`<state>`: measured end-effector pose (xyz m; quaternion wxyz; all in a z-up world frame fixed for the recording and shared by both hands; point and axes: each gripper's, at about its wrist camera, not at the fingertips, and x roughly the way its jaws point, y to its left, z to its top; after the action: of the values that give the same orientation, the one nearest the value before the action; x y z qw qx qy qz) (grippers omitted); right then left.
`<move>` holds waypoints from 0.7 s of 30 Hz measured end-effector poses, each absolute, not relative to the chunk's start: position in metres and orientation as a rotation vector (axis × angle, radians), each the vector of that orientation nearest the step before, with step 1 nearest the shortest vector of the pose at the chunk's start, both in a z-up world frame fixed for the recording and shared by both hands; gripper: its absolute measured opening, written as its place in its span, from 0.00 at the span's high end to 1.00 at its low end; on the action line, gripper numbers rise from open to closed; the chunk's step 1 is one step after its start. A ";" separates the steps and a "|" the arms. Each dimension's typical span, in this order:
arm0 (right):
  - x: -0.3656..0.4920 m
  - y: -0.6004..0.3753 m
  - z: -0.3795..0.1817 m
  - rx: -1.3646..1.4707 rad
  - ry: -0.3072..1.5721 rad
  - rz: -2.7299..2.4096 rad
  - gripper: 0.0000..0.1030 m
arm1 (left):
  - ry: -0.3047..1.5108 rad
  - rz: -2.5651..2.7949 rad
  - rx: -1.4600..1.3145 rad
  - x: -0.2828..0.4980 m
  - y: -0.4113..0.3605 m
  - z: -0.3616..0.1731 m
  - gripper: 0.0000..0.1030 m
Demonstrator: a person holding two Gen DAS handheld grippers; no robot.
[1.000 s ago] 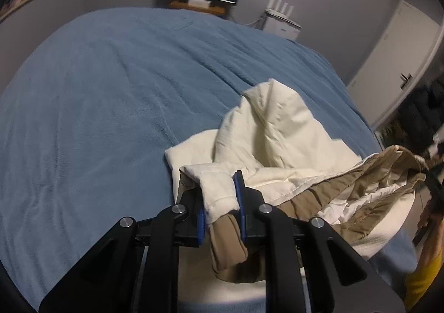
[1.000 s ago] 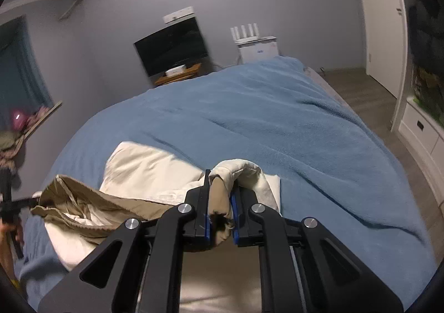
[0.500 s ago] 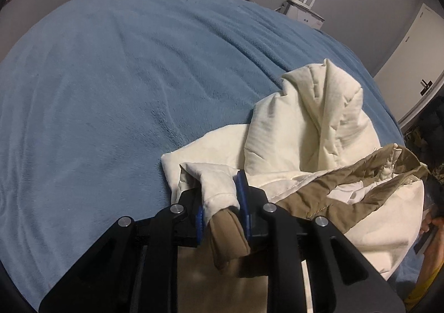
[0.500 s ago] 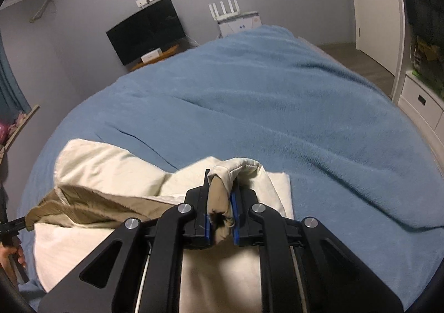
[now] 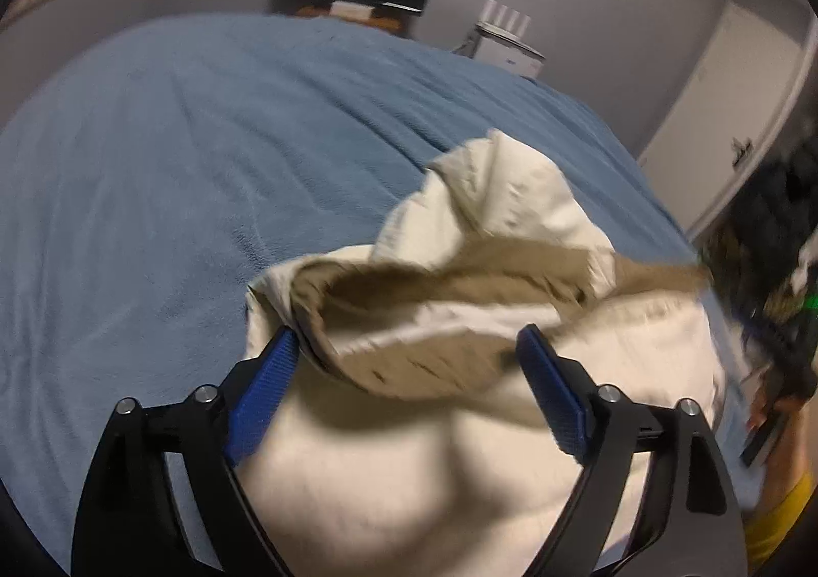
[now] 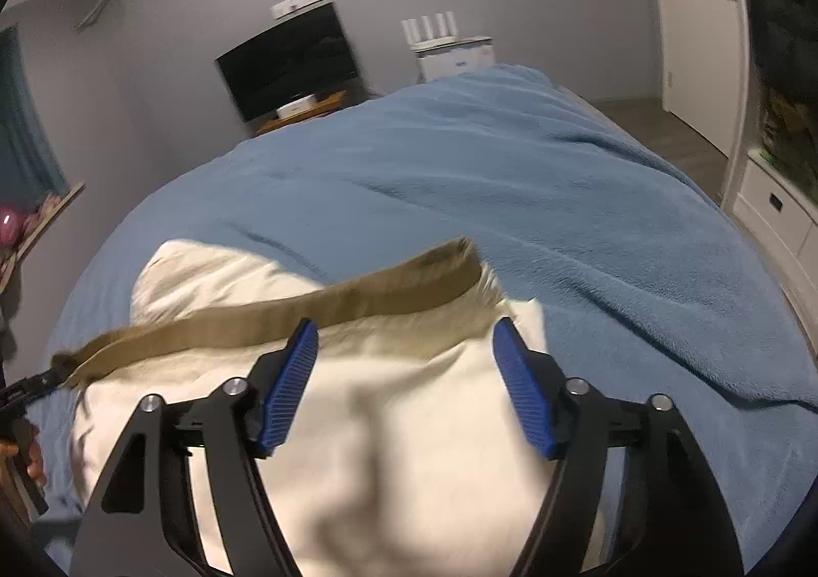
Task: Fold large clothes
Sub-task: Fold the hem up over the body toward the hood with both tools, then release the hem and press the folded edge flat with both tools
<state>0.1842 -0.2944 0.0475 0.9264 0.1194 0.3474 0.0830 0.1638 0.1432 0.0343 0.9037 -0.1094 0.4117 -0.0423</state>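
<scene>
One large garment (image 5: pixel 460 474) lies in a soft heap on the near part of a bed, which is covered by one blue fleece blanket (image 5: pixel 179 178) with a fine, plush nap and shallow wrinkles. The garment is a padded jacket: its lining is cream-white and smooth, puffed into rounded mounds, and its outer shell is tan cloth that shows as a long folded band (image 6: pixel 307 311) running across the heap. One cream peak, perhaps a hood, stands up at the far side of the pile (image 5: pixel 501 188).

Two grippers are in view, one per camera. Each has two black plastic fingers, each with a ribbed blue pad. The left gripper (image 5: pixel 409 352) has its jaws opening, spread wide on either side of a rolled tan-and-cream edge of the jacket; the left pad (image 5: pixel 266 377) sits just beside that edge, the right pad clear of it, and the cloth lies loose between them. The right gripper (image 6: pixel 406 336) also has its jaws opening, standing well apart above the cream lining, with the tan band just beyond its tips; neither pad presses the cloth.

Behind the bed, against a plain grey wall, are one dark flat screen (image 6: pixel 291 60) on a low wooden shelf and one white boxy device with four upright antennas (image 6: pixel 450 47). One white door (image 6: pixel 700 29) stands at the right. Both views are blurred.
</scene>
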 end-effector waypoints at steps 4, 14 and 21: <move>0.149 -0.264 0.049 0.173 0.756 0.243 0.28 | 0.879 -0.137 -0.111 0.142 0.103 0.036 0.11; 0.092 -0.202 0.015 -0.022 0.878 0.359 0.28 | 0.997 -0.269 0.068 0.106 0.020 -0.009 0.09; 0.117 -0.190 -0.012 -0.049 0.897 0.328 0.25 | 0.977 -0.199 0.085 0.134 0.020 -0.028 0.05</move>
<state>0.1171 -0.1903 -0.0124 0.8878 -0.0235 0.4317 0.1578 0.1344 0.0201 -0.0283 0.8773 0.0410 0.4685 -0.0956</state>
